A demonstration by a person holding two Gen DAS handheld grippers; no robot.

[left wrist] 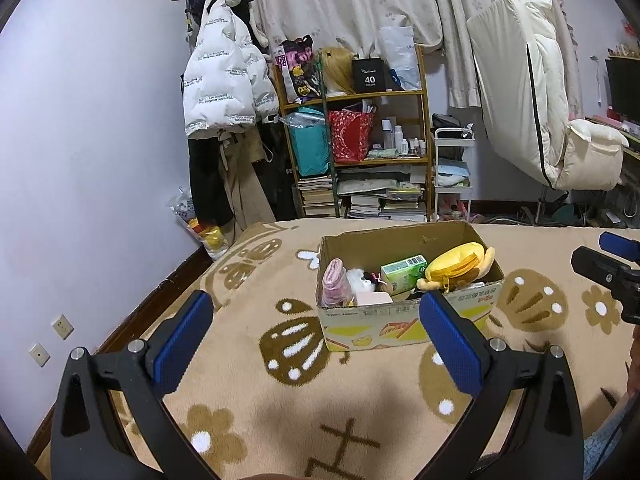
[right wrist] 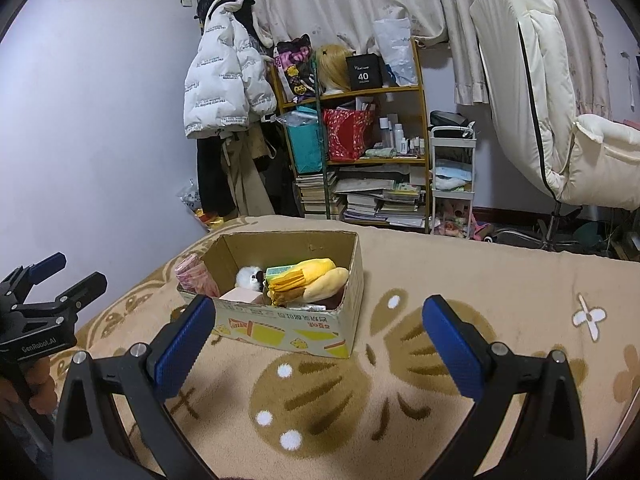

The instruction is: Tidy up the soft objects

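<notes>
Left wrist view looks down the bed, where the left gripper (left wrist: 316, 330) hangs with its blue pads (left wrist: 182, 344) spread wide and nothing between them, just above the tan blanket (left wrist: 248, 420) with its brown butterfly pattern. Ahead sits the cardboard box (left wrist: 400, 320), open at the top and resting on the blanket near the foot of the bed. Inside it a yellow plush toy (left wrist: 460, 266) leans against the right wall, a green carton (left wrist: 404, 272) lies beside it, a small white plush (left wrist: 360, 278) is tucked behind, and a rolled pink cloth (left wrist: 335, 284) stands against the left wall. At the right edge of this view the other tool pokes in. From the right wrist view, the right gripper (right wrist: 318, 336) is likewise held apart and empty, low over the blanket, with the box just beyond its left finger. Past the bed stand a cluttered wooden shelf (left wrist: 424, 92), a white puffer jacket (left wrist: 224, 80) hanging on the wall, and a cream padded chair (left wrist: 532, 92).
</notes>
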